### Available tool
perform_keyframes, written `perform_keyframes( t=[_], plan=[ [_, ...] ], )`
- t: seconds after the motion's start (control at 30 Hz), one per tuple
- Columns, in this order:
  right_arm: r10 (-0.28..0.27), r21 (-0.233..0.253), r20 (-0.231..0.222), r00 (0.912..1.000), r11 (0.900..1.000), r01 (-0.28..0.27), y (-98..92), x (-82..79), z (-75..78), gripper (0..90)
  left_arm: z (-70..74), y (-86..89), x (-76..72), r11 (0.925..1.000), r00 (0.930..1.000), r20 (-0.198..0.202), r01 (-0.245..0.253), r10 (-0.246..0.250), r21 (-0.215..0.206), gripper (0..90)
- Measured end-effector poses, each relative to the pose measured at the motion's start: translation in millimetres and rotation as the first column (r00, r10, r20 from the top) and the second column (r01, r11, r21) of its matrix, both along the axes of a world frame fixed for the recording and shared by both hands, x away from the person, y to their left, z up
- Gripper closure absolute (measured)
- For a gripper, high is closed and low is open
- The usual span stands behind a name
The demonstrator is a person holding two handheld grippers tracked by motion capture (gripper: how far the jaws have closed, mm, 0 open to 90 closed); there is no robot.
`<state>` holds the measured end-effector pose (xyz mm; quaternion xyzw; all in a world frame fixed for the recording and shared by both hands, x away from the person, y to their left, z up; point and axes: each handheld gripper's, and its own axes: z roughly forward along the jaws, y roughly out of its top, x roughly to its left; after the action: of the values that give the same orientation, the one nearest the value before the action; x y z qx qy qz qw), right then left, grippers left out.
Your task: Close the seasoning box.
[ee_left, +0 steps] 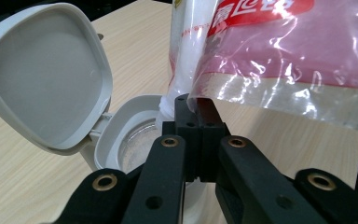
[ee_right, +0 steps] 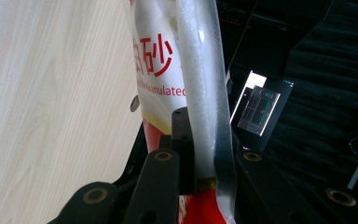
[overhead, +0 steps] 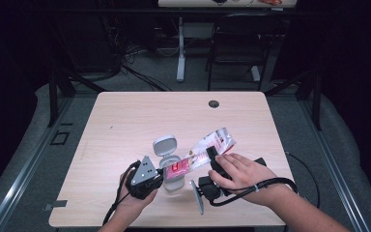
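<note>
Sugar bag held tilted over the open jar, near the table's front edge.
Left gripper (ee_left: pixel 193 105) pinches the low corner of the clear red-and-white plastic sugar bag (overhead: pixel 204 151) above the white flip-lid jar (overhead: pixel 173 175); right gripper (ee_right: pixel 200 140) clamps its raised end. Bare light-wood table (overhead: pixel 135 116) lies beyond.

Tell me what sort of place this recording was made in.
Probably a lab or studio set up for recording, not a kitchen: a bare wooden table stands on grey carpet amid dark surroundings, cables lie on the floor behind it, and a black chair stands beyond. A lit screen glows off to the side.
</note>
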<state>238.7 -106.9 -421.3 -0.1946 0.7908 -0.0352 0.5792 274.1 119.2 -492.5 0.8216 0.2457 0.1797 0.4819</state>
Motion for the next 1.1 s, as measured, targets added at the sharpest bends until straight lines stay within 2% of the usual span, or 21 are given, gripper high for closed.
perform_keyframes(
  t=[0.73,1.1],
  plan=[
    [-0.003,-0.026,0.005,1.0000,1.000,0.003,2.2,0.3,9.0,84.1,2.7,-0.7,-0.9,1.0000,0.9999,0.006,0.008,-0.008,-0.004,90.0],
    [0.006,-0.024,0.009,0.9999,1.000,-0.006,2.6,-1.9,10.0,85.3,3.6,0.3,-3.2,0.9999,0.9999,0.011,0.006,-0.006,-0.010,90.0]
  ],
)
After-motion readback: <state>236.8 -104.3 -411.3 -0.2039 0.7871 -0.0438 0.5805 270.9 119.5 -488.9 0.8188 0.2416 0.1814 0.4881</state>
